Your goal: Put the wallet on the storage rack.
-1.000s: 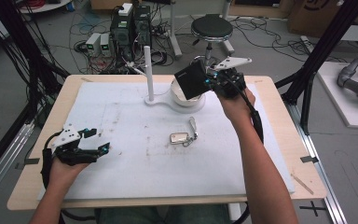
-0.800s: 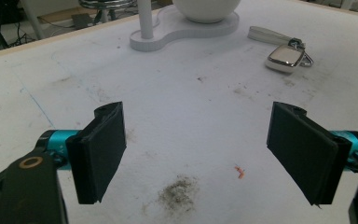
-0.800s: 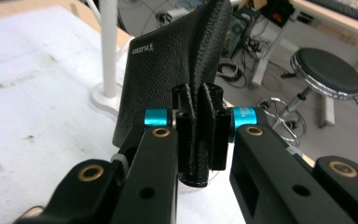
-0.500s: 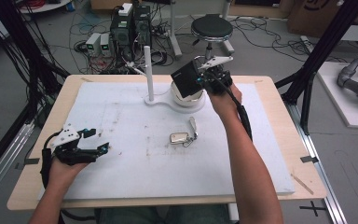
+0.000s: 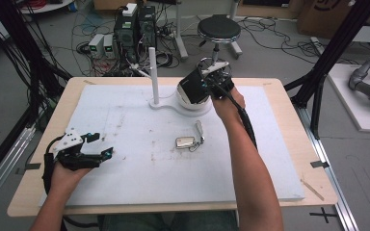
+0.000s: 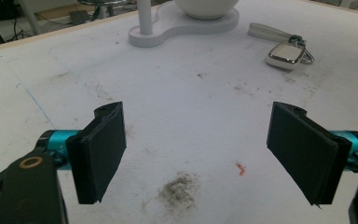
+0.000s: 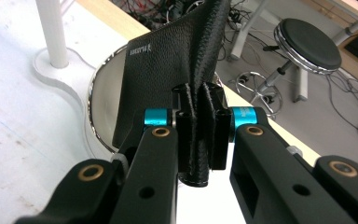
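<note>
Since a second ago your right gripper (image 5: 207, 85) has carried the black leather wallet (image 5: 191, 86) to the left and lower; before, it was further right over the mat, and now it hangs over the white bowl (image 5: 192, 104). Your left hand has stayed where it was.

In the right gripper view the wallet (image 7: 177, 60) is clamped firmly between the two black jaws, which pinch its folded edge, and the rest of it stands up past the fingertips with small stamped lettering near the top. Below it you see the bowl (image 7: 100, 107) with its shiny rim; I cannot tell if the wallet touches the bowl or only hovers above it. The bowl sits on a white base just beside a white upright post (image 5: 152, 74).

Nearer to you, well apart from the bowl, a silver car key with a pale strap (image 5: 189, 140) lies flat on the mat.

Your left gripper (image 5: 94, 153) rests at the left side of the table, its jaws spread wide with nothing between them.

The white mat (image 5: 139, 178) is marked with grey smudges and a small red spot (image 6: 240, 169). It lies on a wooden table (image 5: 289, 103). Behind the table there are a round stool (image 5: 218, 30), computer boxes (image 5: 134, 26) and many cables on the grey floor.
</note>
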Demonstrator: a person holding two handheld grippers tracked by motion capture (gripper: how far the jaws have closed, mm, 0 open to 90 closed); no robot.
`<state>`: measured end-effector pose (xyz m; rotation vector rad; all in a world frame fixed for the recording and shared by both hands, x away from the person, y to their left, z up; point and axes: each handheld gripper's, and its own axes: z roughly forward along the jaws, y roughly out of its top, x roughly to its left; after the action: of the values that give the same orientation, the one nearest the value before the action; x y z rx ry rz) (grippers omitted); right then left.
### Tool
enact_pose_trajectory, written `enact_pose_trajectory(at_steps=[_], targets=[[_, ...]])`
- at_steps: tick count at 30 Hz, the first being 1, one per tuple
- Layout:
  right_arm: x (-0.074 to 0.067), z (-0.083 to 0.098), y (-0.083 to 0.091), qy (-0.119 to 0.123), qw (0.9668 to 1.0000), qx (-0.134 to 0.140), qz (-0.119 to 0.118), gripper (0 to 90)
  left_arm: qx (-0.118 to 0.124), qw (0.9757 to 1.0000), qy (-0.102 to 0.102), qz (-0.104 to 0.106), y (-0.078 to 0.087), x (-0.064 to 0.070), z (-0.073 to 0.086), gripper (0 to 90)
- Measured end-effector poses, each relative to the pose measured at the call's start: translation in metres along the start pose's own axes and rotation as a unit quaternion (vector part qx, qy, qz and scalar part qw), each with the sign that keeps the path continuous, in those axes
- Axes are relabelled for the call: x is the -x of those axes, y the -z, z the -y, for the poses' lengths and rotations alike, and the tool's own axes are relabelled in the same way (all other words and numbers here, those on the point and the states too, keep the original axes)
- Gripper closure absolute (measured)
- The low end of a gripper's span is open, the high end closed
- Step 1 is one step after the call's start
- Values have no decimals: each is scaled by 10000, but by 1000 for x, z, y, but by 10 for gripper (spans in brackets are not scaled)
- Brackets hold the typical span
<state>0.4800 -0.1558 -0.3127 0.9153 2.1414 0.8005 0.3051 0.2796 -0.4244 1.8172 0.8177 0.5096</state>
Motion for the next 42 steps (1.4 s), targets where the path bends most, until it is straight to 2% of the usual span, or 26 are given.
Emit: enact_pose_trajectory(at_steps=[7,8,12,21,22,26,27,28,29,30,31,32,35,38,39,40,42], targets=[[-1,1,0,73,9999,-75,57,855,8,10000,9,3,0,0,0,197],[-1,1,-1,183,9996,-147,173,855,4,10000,13,4,0,0,0,197],[-5,0,-1,288,9992,-172,240,855,0,10000,-5,15,-1,0,0,197],[-13,1,-14,265,9991,-280,158,853,4,10000,-2,13,-1,1,0,197],[-17,1,-18,242,9990,-282,234,852,4,10000,-5,18,-1,1,0,197],[-17,2,-23,114,9994,-259,190,843,8,10000,-5,18,0,0,0,197],[-16,2,-24,-11,9996,-226,164,808,14,10000,-8,23,0,0,0,197],[-14,2,-24,-23,9995,-229,195,762,14,10000,-8,23,0,0,0,197],[-14,2,-24,-23,9995,-229,195,762,18,10000,-8,29,0,0,0,197],[-12,2,-23,-163,9993,-204,254,608,21,10000,-10,18,0,0,0,197],[-11,2,-21,-231,9991,-176,310,556,34,10000,4,23,1,-1,0,197],[-11,2,-21,-231,9991,-176,310,556,34,10000,4,23,1,-1,0,197],[-7,2,-12,-312,9985,-129,428,432,39,10000,13,15,1,0,0,197],[-5,3,-5,-406,9982,-83,431,417,42,10000,-5,25,1,0,-1,197],[-2,7,3,-482,9978,101,447,407,48,10000,-20,27,1,1,-2,197],[-2,7,3,-482,9978,101,447,407,49,10000,-24,30,1,1,-2,197],[2,16,15,-642,9967,301,389,405,51,10000,-31,26,0,2,-2,197]])
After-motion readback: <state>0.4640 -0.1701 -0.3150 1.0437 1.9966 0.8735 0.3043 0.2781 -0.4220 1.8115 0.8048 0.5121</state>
